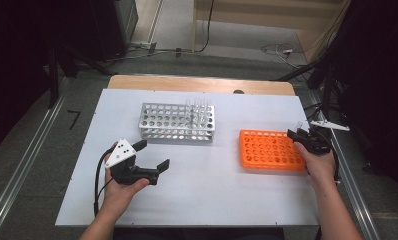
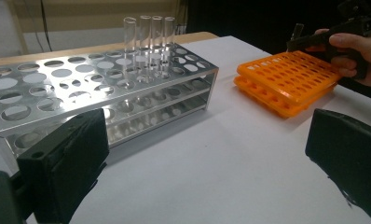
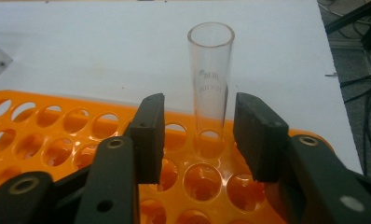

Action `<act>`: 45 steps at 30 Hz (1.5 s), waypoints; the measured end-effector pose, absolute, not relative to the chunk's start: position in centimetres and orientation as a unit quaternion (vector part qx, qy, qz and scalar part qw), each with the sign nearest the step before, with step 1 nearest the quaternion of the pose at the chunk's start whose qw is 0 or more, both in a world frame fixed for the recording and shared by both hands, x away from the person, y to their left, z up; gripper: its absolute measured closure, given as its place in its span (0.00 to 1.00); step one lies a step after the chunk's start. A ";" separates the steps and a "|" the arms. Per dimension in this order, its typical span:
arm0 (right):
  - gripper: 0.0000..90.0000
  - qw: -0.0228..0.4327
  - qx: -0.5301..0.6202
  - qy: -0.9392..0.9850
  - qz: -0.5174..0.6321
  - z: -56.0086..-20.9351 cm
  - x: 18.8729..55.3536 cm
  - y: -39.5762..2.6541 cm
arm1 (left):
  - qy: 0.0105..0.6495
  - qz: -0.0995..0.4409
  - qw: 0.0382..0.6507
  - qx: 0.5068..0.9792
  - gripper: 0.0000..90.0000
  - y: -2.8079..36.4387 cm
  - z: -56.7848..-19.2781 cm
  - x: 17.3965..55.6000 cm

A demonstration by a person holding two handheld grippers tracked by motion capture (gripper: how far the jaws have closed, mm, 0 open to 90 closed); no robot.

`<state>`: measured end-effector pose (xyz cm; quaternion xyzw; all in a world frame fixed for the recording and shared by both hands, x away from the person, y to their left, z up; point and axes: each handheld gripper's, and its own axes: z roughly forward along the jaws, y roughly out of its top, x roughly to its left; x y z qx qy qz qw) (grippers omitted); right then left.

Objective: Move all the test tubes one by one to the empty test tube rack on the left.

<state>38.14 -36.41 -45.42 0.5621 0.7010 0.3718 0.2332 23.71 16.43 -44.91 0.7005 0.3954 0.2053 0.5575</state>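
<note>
Here the right tool stands over the near corner of the orange tube rack, its jaws partly apart on either side of a clear glass test tube that stands upright in a hole of the rack; a gap shows between each pad and the glass, so nothing is clamped yet. Likely fault: the tube sits nearer the right-hand pad, so uneven contact could tip it in its hole or drag the light plastic rack across the white surface. Too hard a squeeze might crack the thin wall; too soft a one might let the smooth glass slip. Farther left, the left tool rests with jaws wide apart and empty. Beyond it, the metal tube rack carries four more glass tubes, well apart from the orange one.
</note>
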 end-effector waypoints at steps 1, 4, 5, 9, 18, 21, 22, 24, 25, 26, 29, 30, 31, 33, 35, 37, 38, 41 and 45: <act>0.62 0.233 0.563 0.702 0.369 -45.4 38.2 -36.3 | 0.395 0.205 0.558 0.700 0.00 16.4 -44.9 23.7; 0.67 0.237 0.565 0.703 0.361 -45.5 38.4 -36.3 | 0.397 0.205 0.558 0.700 0.00 16.5 -44.9 23.7; 0.70 0.238 0.565 0.703 0.360 -45.5 38.4 -36.2 | 0.397 0.205 0.558 0.699 0.00 16.5 -44.9 23.7; 0.77 0.253 0.571 0.700 0.346 -45.5 38.4 -36.1 | 0.397 0.205 0.558 0.699 0.00 16.5 -44.9 23.7; 0.81 0.256 0.574 0.693 0.354 -45.5 38.2 -36.1 | 0.394 0.206 0.558 0.701 0.00 16.3 -44.9 23.7; 0.82 0.261 0.573 0.688 0.361 -45.4 38.1 -36.2 | 0.395 0.206 0.557 0.700 0.00 16.3 -44.9 23.7; 0.82 0.262 0.571 0.688 0.363 -45.3 38.0 -36.2 | 0.395 0.206 0.558 0.700 0.00 16.3 -44.9 23.7; 0.82 0.267 0.569 0.686 0.367 -45.1 37.9 -36.2 | 0.395 0.206 0.558 0.700 0.00 16.3 -44.8 23.7; 0.82 0.267 0.569 0.684 0.370 -45.0 37.8 -36.3 | 0.395 0.206 0.559 0.699 0.00 16.3 -44.8 23.7; 0.82 0.269 0.568 0.682 0.375 -44.8 37.7 -36.3 | 0.395 0.206 0.559 0.700 0.00 16.3 -44.8 23.7; 0.82 0.279 0.561 0.679 0.381 -44.2 37.3 -36.2 | 0.394 0.206 0.558 0.700 0.00 16.3 -44.8 23.7; 0.82 0.281 0.560 0.678 0.384 -43.9 37.2 -36.2 | 0.392 0.207 0.558 0.701 0.00 16.3 -44.8 23.7; 0.82 0.280 0.555 0.678 0.393 -43.7 37.0 -36.2 | 0.393 0.207 0.558 0.701 0.00 16.3 -44.8 23.7; 0.82 0.283 0.545 0.678 0.404 -43.1 36.6 -36.1 | 0.393 0.207 0.560 0.699 0.00 16.3 -44.8 23.7; 0.82 0.286 0.536 0.680 0.411 -42.5 36.2 -35.9 | 0.392 0.208 0.559 0.700 0.00 16.2 -44.7 23.7; 0.82 0.286 0.528 0.682 0.416 -42.0 35.8 -35.6 | 0.392 0.208 0.560 0.700 0.00 16.2 -44.6 23.6; 0.82 0.285 0.523 0.685 0.420 -41.8 35.5 -35.3 | 0.392 0.208 0.560 0.700 0.00 16.2 -44.6 23.6; 0.82 0.283 0.510 0.691 0.428 -41.3 34.8 -34.6 | 0.390 0.208 0.560 0.701 0.00 16.2 -44.6 23.6; 0.82 0.278 0.489 0.700 0.440 -40.9 33.7 -33.2 | 0.388 0.208 0.562 0.700 0.00 16.0 -44.5 23.5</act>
